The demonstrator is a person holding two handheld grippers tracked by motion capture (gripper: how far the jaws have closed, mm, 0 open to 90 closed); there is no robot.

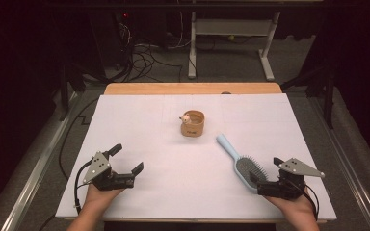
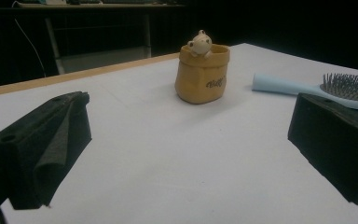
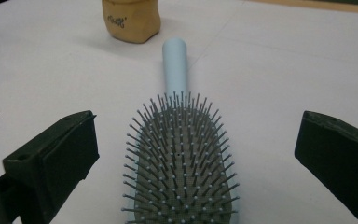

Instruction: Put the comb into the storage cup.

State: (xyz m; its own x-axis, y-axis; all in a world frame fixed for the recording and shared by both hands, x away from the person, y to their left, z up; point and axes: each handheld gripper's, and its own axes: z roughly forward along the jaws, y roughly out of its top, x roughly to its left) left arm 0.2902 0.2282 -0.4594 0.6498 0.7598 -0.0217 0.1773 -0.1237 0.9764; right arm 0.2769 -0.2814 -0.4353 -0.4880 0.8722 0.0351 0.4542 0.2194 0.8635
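Note:
A light blue hairbrush [image 1: 238, 162] lies bristles up on the white table [image 1: 173, 168], its handle pointing toward a tan pouch-shaped cup [image 1: 192, 123] with a small bear figure on its rim. My right gripper [image 1: 265, 169] is open at the brush's head end. In the right gripper view the brush head [image 3: 179, 158] lies between the spread jaws of the right gripper [image 3: 196, 154], not touched, with the cup [image 3: 130, 18] beyond the handle. My left gripper [image 1: 127, 158] is open and empty at the front left. From the left gripper [image 2: 191, 140], the cup [image 2: 202, 74] and brush [image 2: 317, 86] lie ahead.
A wooden strip [image 1: 192, 88] borders the table's far edge. Beyond it stand a white desk frame [image 1: 231, 43] and tangled cables [image 1: 144, 60] on the floor. Bare white surface spreads between the two grippers.

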